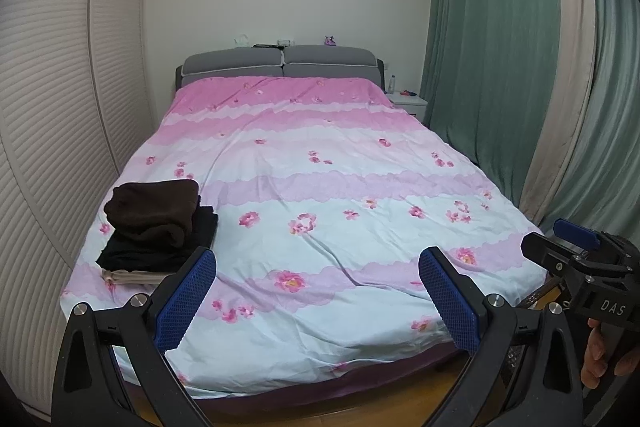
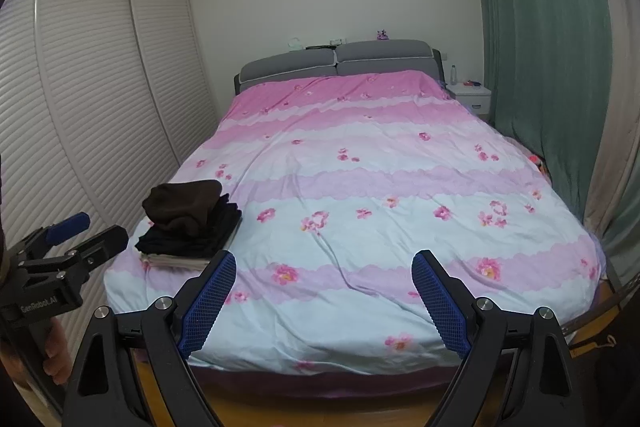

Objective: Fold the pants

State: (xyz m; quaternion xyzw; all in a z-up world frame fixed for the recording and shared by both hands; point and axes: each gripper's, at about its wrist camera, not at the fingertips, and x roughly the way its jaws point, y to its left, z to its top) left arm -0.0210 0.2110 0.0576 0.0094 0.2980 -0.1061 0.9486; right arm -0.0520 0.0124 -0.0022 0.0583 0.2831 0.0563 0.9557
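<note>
A stack of folded pants lies on the near left part of the bed: a dark brown pair (image 1: 154,213) (image 2: 184,203) on top, a black pair (image 1: 160,247) (image 2: 192,237) under it, a beige one (image 1: 132,277) (image 2: 176,261) at the bottom. My left gripper (image 1: 318,267) is open and empty, held at the foot of the bed just right of the stack. My right gripper (image 2: 324,269) is open and empty, also at the foot of the bed. Each gripper shows from the side in the other's view, the right one (image 1: 576,255) and the left one (image 2: 68,247).
The bed (image 1: 340,187) has a pink, lilac and pale blue flowered cover and a grey headboard (image 1: 280,65). A louvred wardrobe (image 1: 52,107) runs along the left. Green curtains (image 1: 500,67) hang at the right, with a white nightstand (image 1: 408,103) by them. Wooden floor (image 1: 320,403) lies below.
</note>
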